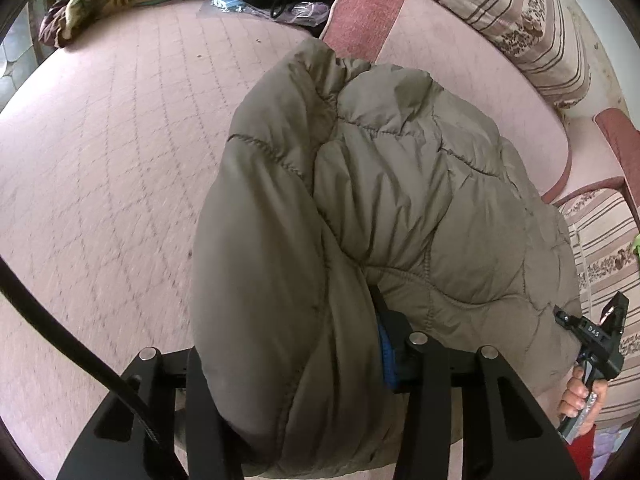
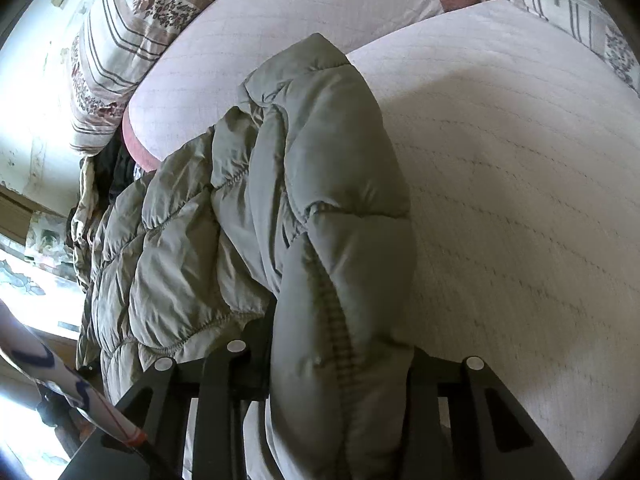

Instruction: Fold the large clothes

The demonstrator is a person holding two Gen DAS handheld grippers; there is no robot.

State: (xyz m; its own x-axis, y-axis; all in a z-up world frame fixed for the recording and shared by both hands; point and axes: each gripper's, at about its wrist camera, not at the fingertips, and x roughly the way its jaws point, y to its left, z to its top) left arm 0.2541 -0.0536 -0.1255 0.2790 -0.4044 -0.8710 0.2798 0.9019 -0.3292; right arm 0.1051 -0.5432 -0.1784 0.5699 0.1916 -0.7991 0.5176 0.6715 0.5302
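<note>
A puffy olive-grey quilted jacket [image 1: 392, 200] fills the space right ahead of both sets of fingers, bunched up on a pale pink quilted mattress [image 1: 112, 152], with a striped floral cushion [image 1: 516, 12] well beyond it against the back. The left gripper [image 1: 304, 372] has its fingers clenched on a thick padded fold of the jacket, which bulges out between and over them; judging by the long tube shape, this may be a sleeve or a side edge. The right gripper [image 2: 340, 376] likewise grasps a fat rolled edge with a line of stitching running down it, the fabric squeezed between its two fingers. In the left wrist view the right-hand tool and the person's hand [image 1: 580, 396] show at the jacket's far side, so the two grips sit at opposite edges of the garment. That pairing probably serves to lift and spread the bulky jacket, or carry one half over the other, since padding this thick would slump if held from a single point.
</note>
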